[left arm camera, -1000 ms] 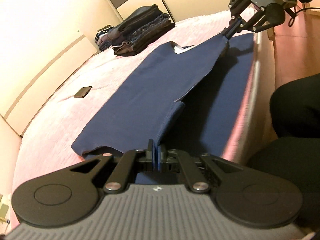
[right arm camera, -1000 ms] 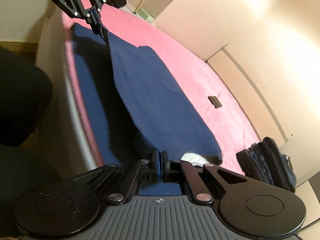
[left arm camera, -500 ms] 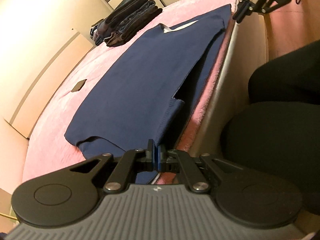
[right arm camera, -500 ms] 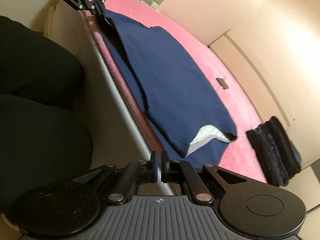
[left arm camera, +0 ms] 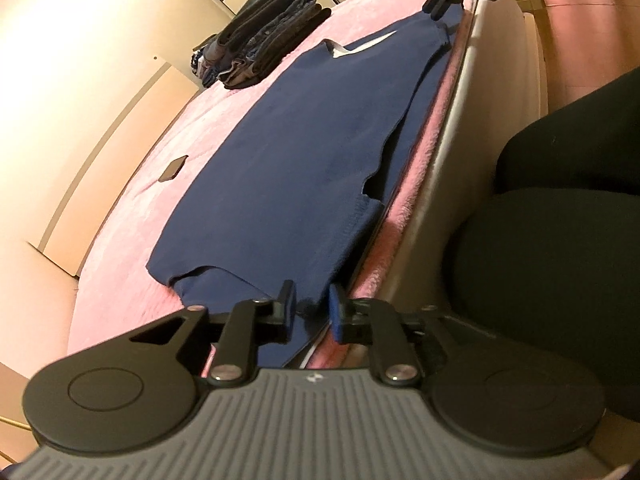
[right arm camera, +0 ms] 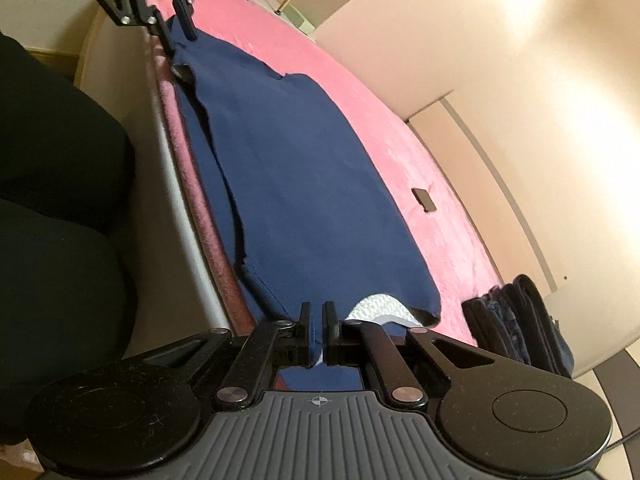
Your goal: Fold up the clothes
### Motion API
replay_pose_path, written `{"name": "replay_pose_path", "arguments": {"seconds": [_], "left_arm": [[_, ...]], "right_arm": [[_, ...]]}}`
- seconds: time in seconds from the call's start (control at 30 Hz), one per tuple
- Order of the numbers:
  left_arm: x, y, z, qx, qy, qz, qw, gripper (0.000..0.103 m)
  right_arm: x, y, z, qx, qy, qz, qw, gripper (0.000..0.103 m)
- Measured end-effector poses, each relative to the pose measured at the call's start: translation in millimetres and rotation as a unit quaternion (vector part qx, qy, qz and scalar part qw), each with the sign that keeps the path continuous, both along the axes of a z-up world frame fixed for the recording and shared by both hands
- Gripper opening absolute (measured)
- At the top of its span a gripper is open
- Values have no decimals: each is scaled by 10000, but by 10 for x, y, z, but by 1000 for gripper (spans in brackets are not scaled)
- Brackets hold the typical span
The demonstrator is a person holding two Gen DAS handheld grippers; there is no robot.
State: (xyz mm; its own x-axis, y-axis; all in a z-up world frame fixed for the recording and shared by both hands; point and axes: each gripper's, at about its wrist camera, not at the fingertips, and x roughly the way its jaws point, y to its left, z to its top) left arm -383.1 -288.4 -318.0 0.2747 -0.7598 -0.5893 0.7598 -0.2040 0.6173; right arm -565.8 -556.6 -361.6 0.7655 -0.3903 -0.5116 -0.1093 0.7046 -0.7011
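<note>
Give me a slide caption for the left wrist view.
Left gripper open at the near edge of a folded navy shirt on a pink bed, stack of folded clothes beyond.

Bed [left arm camera: 132, 216] with a pink cover

A blue shirt [left arm camera: 304, 152] lies flat along its near edge; a stack of dark folded clothes [left arm camera: 260, 52] sits at one end, and a small dark flat thing [left arm camera: 173, 168], maybe a phone, lies apart farther in.

The shirt [left arm camera: 304, 168] is matt navy cloth. The blanket [right arm camera: 400, 128] under it is fuzzy pink pile. Beside it, the bed frame [left arm camera: 472, 128] looks smooth, faintly glossy. Each claw [left arm camera: 311, 308] is matt black plastic with metal pins.
</note>
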Motion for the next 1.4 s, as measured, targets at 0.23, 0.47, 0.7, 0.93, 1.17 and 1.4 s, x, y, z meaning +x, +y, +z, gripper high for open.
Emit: {"name": "replay_pose_path", "arguments": {"seconds": [0.23,0.47,0.7,0.93,1.17,1.4], "left_arm": [[-65,22,27,-62,70,-109,9999,27],[-32,53,147,-334,397,307,9982,28],[11,58,265,-535,559,542,9955,28],[-4,-22,288,-565,586,494,9955,29],[87,-74,316,-601,771,758,9923,30],[379,44,398,-779,1473,1837,9688,30]], "right_arm": [[-77,-16,107,322,-308,-186,9988,95],[-51,-108,176,674,-243,-421,9965,85],[71,-109,124,151,263,-87,9995,54],[142,-160,81,497,610,72,9969,20],[3,-113,119,841,564,-192,9947,16],[-14,33,337,1514,-220,-627,9862,63]]}}
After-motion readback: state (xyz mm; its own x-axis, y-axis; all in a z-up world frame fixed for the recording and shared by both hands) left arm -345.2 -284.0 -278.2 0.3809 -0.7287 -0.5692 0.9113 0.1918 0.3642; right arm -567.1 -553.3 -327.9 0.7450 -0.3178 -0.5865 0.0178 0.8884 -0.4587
